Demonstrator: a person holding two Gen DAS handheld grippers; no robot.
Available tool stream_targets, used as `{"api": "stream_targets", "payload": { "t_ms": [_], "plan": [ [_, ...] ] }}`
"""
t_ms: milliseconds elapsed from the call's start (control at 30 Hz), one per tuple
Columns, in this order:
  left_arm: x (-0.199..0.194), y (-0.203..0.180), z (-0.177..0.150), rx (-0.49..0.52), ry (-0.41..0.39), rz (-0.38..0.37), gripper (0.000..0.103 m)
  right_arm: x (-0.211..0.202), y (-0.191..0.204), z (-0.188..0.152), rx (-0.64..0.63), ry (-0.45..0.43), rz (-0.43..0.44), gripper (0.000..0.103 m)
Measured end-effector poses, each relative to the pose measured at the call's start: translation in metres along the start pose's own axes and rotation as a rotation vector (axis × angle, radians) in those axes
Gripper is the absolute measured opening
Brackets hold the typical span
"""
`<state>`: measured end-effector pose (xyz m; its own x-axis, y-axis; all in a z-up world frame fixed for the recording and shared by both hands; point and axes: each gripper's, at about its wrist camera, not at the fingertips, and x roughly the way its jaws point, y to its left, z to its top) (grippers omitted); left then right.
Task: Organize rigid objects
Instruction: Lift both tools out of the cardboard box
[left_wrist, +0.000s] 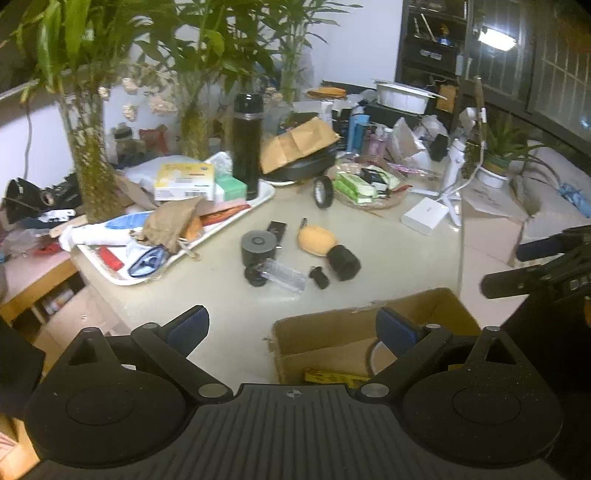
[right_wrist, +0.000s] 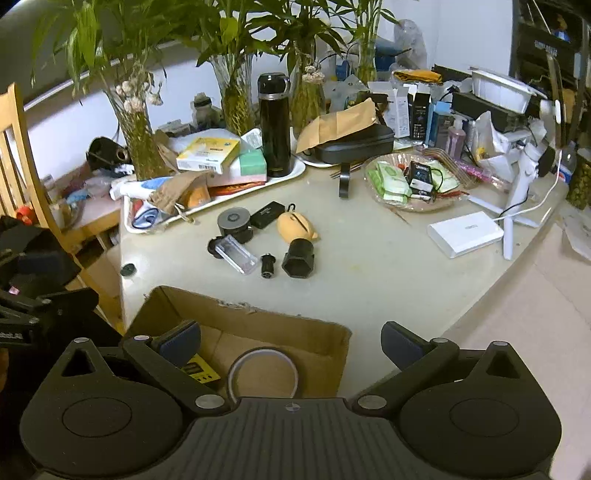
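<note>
Both grippers' fingers (left_wrist: 188, 326) spread empty; the stiff, light clear case (right_wrist: 236, 254) wants pinching across its narrow sides.

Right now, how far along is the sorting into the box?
Done: the brown cardboard box already holds a roll of clear tape and a yellow device.
In hand: nothing; left gripper and right gripper are both open.
Left: grey cylinder, clear plastic case, orange pig-shaped toy, black hexagonal cap.
</note>
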<state>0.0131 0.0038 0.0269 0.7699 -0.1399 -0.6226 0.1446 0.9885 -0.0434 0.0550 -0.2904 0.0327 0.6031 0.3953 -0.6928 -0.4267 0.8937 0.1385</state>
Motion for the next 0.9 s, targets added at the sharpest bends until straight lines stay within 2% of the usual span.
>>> {"api": "stream_targets", "payload": {
  "t_ms": [167, 367, 733, 900],
  "plan": [
    [0.007, -0.001, 0.010, 0.013, 0.013, -0.012, 0.099, 0.012, -0.002, 0.007, -0.029, 0.001, -0.005, 0.103],
    [0.015, 0.002, 0.021, 0.017, -0.019, -0.023, 0.099, 0.027, -0.012, 0.014, -0.027, 0.022, 0.052, 0.103],
    [0.043, 0.010, 0.038, 0.031, -0.013, -0.057, 0.099, 0.057, -0.030, 0.022, 0.020, 0.065, 0.134, 0.103],
    [0.054, 0.013, 0.041, 0.036, -0.017, -0.063, 0.099, 0.071, -0.035, 0.027, 0.026, 0.069, 0.134, 0.103]
  ]
}}
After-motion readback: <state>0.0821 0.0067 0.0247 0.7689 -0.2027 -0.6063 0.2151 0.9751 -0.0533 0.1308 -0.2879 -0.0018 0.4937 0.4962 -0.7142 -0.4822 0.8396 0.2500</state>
